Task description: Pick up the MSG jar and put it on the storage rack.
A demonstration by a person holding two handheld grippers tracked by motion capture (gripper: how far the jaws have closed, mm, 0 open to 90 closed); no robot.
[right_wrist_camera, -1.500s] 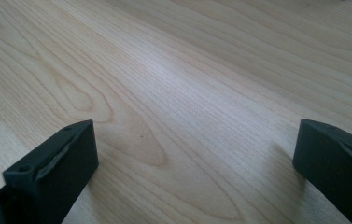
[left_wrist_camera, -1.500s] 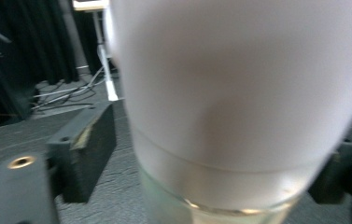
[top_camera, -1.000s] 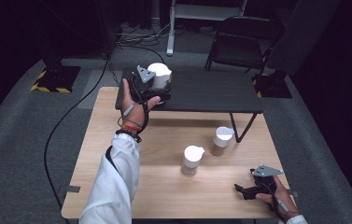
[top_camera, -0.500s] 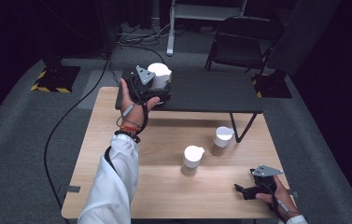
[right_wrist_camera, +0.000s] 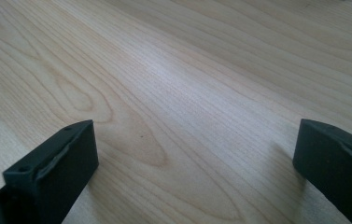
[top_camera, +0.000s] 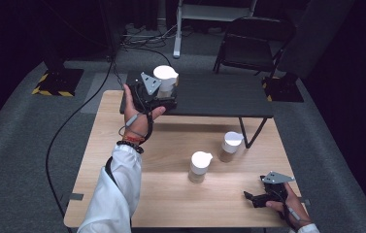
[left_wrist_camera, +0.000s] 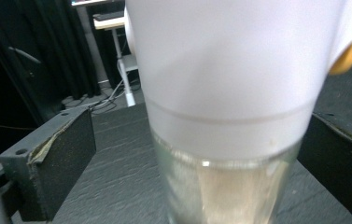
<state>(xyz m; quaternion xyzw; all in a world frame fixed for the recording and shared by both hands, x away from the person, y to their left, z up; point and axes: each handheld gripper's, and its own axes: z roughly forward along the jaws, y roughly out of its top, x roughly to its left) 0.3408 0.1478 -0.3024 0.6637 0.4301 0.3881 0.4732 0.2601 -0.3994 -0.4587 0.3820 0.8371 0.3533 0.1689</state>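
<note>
Left gripper (top_camera: 163, 92) at the dark table (top_camera: 219, 94): its jaws have just been opening and now stand clear of the jar (left_wrist_camera: 229, 112) between them, marking placement as done; right gripper (top_camera: 260, 196) rests open.

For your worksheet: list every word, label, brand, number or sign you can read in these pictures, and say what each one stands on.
None: no readable text on any of the three white-lidded jars, the wooden table, the dark table or either gripper.
The yellow-and-black hazard stripes on the floor base are a marking without words.
</note>
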